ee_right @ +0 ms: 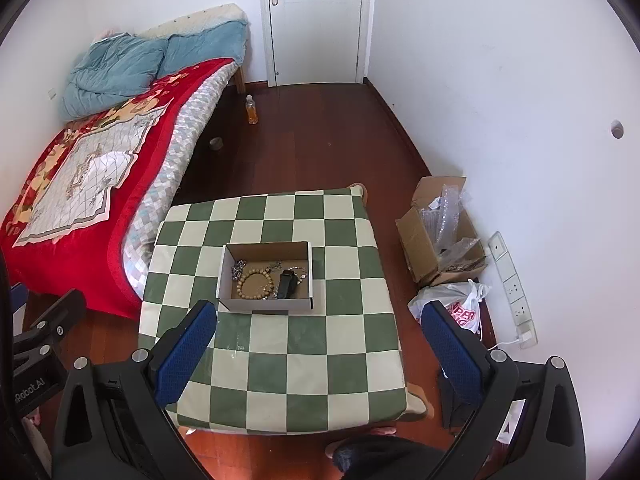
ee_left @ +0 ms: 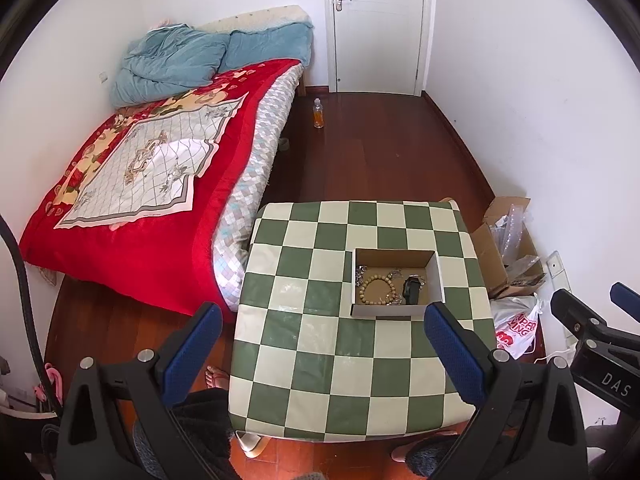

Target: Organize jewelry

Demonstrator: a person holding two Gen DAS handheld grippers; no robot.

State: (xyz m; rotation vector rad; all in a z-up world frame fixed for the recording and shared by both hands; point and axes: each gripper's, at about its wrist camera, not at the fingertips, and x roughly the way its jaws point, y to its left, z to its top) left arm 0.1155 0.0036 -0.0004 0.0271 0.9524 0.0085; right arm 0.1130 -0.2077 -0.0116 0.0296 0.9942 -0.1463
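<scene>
With both the left gripper (ee_left: 322,344) and right gripper (ee_right: 318,342) spread wide and empty, we risk snagging tangled chains (ee_right: 239,269) when lifting the bead bracelet (ee_right: 256,282) from the box (ee_right: 264,304).

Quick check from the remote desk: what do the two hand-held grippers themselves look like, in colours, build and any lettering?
Both match: the left hand-held gripper and right hand-held gripper have black plastic frames with triangular cut-outs, silver round bolts, and two fingers faced with textured blue pads. Seen from the left wrist view, the right one's black body carries white letters "DAS". From the right wrist view, the left one reads "Robot.AI". A black cable hangs at left.
</scene>
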